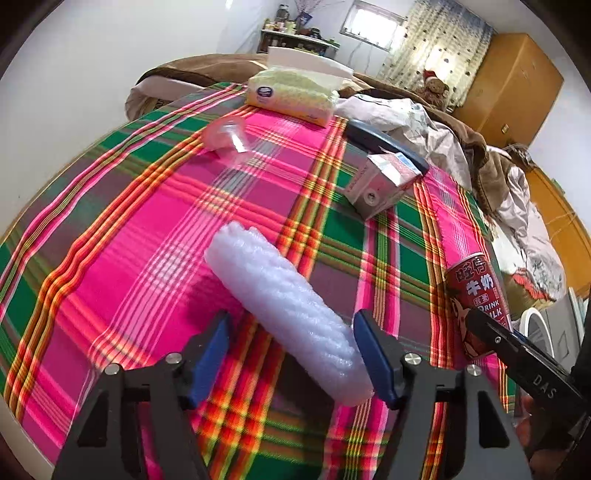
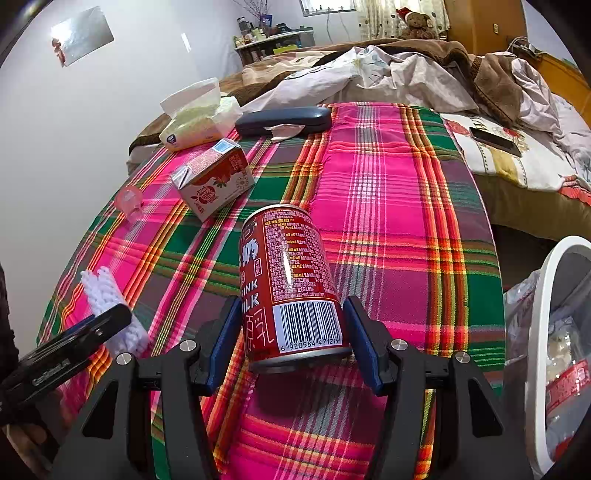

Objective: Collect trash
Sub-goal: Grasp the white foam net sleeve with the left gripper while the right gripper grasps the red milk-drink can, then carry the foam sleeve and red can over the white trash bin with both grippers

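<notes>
White bin (image 2: 543,314) (bag-lined) holds wrappers; red can (image 2: 291,288) in right hand-held gripper (image 2: 291,343).

Printed on the red can (image 2: 291,284): "DRINK MILK", barcode 6920584471215. At three o'clock, "DAS" on the black gripper arm (image 1: 543,384).

We see daylight entering through the small bright window (image 1: 373,23) on the far wall, blown out to near white. The room is evenly lit and colours on the pink, green and orange plaid cloth (image 1: 147,229) are saturated. A soft shadow lies under the red printed milk can (image 2: 291,284), which carries a thin glare streak. Both fisheye views bend straight lines, with dark vignetting at the corners. The translucent pink plastic cup (image 1: 225,134) looks slightly smeared.
</notes>
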The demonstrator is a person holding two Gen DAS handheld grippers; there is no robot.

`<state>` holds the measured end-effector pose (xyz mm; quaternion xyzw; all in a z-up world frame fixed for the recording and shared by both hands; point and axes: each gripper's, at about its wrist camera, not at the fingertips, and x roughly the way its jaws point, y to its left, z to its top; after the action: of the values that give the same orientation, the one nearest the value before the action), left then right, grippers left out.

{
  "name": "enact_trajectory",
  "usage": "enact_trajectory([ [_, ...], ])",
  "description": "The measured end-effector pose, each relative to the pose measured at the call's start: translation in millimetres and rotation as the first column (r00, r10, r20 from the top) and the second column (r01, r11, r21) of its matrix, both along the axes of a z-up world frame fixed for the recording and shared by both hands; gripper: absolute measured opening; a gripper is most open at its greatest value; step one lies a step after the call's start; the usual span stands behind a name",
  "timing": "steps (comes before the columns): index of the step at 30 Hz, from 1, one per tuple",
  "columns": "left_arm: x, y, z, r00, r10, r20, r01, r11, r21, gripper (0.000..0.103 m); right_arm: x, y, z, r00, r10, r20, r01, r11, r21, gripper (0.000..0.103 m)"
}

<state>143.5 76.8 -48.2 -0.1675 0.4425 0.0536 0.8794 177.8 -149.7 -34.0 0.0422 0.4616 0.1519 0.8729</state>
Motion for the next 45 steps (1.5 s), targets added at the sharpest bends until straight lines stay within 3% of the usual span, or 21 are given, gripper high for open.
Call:
enact_trajectory([
  [4,7,-10,0,0.999,-0.038,0.007,0.037,0.998,0.051,0.052,0,-1,0,1.0,-0.008,0.0,0.008,1.0,-0.005,0.058],
  [12,11,-31,4,0.991,-0.131,0.04,0.129,0.99,0.049,0.032,-3,-5,1,1.0,-0.028,0.003,0.028,1.0,0.001,0.058],
  [31,-9,-72,37,0.954,-0.279,0.11,0.271,0.959,0.083,0.031,-34,-42,16,0.99,-0.121,0.077,0.115,0.99,0.081,0.057],
  [45,-20,-128,66,0.893,-0.416,0.175,0.4,0.909,0.116,0.031,-60,-94,33,0.957,-0.262,0.125,0.252,0.964,0.09,0.057],
])
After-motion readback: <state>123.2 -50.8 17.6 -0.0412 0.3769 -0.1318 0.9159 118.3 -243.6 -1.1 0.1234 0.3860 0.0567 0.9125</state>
